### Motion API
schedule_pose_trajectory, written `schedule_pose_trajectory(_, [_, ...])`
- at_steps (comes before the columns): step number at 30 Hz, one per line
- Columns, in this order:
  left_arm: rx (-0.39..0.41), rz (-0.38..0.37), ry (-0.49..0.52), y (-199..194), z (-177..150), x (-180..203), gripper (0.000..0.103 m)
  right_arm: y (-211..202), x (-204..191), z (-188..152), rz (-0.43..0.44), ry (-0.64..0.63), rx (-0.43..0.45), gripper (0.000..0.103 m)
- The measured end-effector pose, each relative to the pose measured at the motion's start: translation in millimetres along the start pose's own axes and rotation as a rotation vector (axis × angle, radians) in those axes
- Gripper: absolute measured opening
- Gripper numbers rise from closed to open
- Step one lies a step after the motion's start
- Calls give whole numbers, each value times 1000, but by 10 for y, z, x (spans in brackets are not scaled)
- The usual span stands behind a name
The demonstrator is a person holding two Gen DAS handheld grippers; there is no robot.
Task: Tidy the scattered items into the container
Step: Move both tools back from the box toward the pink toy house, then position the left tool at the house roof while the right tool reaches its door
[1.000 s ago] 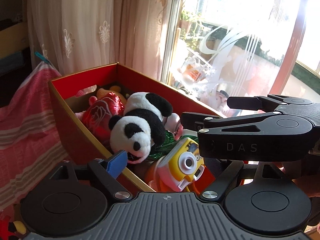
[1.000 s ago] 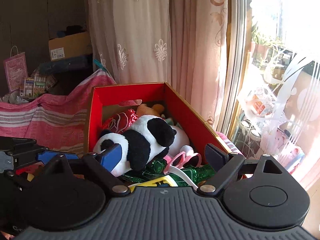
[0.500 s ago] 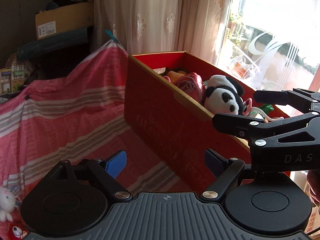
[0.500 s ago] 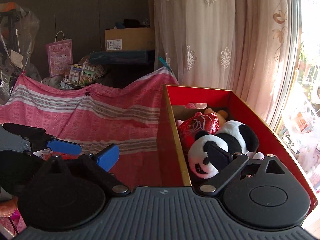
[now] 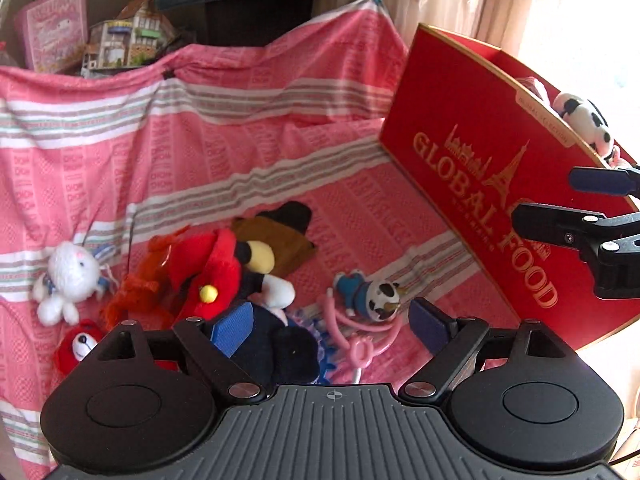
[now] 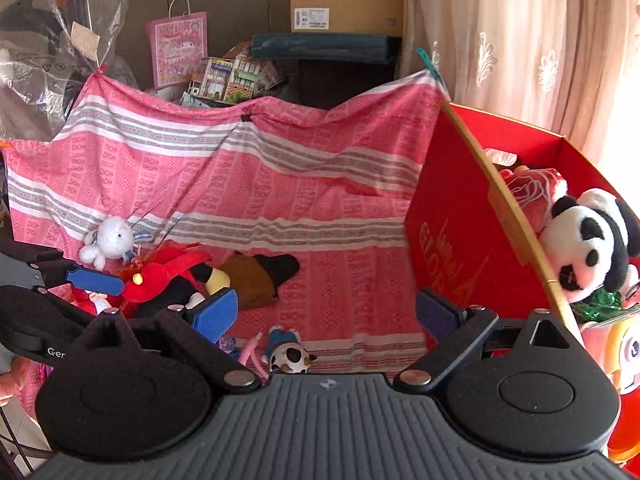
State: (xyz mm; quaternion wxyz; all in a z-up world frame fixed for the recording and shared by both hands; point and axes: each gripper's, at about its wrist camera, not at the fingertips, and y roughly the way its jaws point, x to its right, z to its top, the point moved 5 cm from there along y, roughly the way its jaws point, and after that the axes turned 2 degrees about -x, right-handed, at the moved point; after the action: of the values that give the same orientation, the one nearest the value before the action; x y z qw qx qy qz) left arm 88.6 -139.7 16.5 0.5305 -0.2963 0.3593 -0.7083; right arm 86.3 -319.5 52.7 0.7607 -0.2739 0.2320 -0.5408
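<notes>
Both your left gripper [image 5: 330,322] and right gripper [image 6: 326,312] hang released, empty; pinch the soft, light red-coated plush [image 5: 216,276] mid-body.

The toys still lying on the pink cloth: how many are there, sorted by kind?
Plush toys: 4 (white bunny, red bear, red-coated doll, brown pouch-like plush)
Small figures: 1 (cow-headed figure)
Pink glasses: 1
Total: 6

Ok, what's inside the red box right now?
The red box shows a panda plush against its near rim, a red rose-patterned bundle behind it, and green foil and a yellow toy nearer the camera. Anything underneath is covered.
</notes>
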Motion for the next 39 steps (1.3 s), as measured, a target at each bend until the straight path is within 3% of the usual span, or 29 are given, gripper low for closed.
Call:
schedule_pose_trajectory(4, [-20,46,-16,5,-244,-273,92,170,-251,-75,26,-13,-40,96])
schedule_pose_trajectory(15, [-65,76,-148,-38,-958,-1014,92,570,-1039,-362,102,-54,-152,96])
schedule_pose_trajectory(21, [-88,120,-266,-52,-1336,-1384,89,706,-1396,-488,173,-113,-208,96])
schedule_pose_trajectory(29, [-106,210,-454,-198,-1860,-1734,86,894,-1768,-585,324,-195,-267,96])
schedule_pose_trajectory(33, [-103,290,-544,-339,-2124,-1973,86,997,-1966,-725,388,-239,-326,96])
schedule_pose_trajectory(39, [-107,356,-612,-394,-2354,-2355,86,1094,-2235,-850,427,-275,-374,95])
